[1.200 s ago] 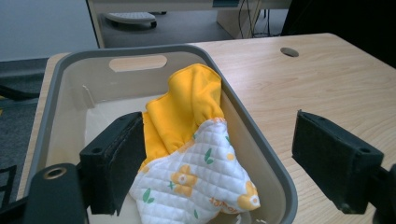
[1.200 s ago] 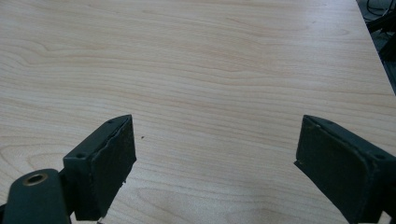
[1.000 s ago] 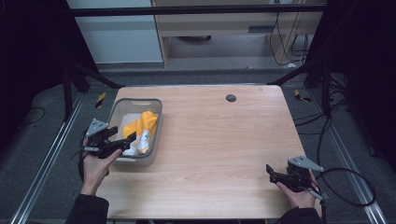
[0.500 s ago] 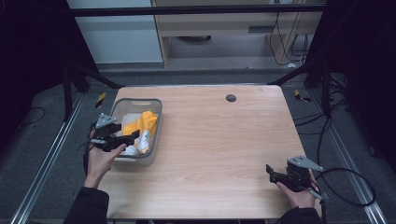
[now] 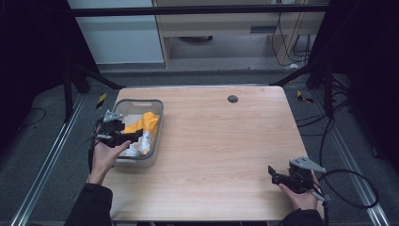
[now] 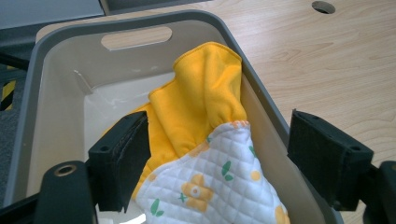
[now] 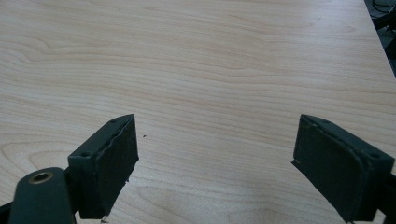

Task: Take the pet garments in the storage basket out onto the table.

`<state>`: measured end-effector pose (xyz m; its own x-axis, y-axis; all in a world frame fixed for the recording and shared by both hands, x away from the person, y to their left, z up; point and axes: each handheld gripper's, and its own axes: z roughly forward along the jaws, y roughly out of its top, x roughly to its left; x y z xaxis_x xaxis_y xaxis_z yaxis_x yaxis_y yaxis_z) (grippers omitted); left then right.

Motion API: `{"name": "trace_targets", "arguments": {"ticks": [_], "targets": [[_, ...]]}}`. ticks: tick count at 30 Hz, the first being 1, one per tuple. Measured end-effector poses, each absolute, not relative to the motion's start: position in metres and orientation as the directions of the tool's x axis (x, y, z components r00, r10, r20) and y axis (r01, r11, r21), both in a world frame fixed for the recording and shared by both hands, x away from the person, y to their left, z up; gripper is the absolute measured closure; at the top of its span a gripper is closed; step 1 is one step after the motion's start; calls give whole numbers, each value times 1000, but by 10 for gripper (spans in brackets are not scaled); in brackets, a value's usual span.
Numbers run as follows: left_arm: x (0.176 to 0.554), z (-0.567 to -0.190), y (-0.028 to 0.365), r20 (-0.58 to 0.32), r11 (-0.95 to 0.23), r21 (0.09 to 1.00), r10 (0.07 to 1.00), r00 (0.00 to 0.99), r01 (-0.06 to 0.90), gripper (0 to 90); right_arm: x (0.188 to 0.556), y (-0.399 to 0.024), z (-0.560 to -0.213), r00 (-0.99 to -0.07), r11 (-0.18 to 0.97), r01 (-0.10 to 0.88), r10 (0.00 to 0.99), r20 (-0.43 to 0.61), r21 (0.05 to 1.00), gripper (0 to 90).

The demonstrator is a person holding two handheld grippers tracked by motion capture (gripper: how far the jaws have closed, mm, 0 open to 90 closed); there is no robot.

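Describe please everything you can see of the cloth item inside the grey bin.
The cloth item is soft fabric in two parts: a plain yellow part that rises toward the bin's right wall, and below it a white quilted part printed with yellow flowers and green leaves. It lies crumpled in the grey bin, leaning on that wall. The left hand-held gripper has its jaws open on both sides of it, not yet closed on it.

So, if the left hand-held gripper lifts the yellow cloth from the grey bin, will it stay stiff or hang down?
The yellow cloth will probably hang limp: it already folds and slumps against the grey bin wall. Its quilted flowered part looks soft and light, so it should lift easily. The left hand-held gripper stands open around it; a thin pinch might slip, so more fabric seems safer.
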<state>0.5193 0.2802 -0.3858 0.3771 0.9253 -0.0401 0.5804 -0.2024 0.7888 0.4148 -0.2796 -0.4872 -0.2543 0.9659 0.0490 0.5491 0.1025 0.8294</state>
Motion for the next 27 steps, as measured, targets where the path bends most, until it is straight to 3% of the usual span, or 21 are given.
{"name": "trace_targets", "arguments": {"ticks": [27], "targets": [[536, -398, 263, -15, -269, 721, 916, 401, 639, 252, 416, -280, -487, -257, 100, 557, 965, 57, 824, 138]]}}
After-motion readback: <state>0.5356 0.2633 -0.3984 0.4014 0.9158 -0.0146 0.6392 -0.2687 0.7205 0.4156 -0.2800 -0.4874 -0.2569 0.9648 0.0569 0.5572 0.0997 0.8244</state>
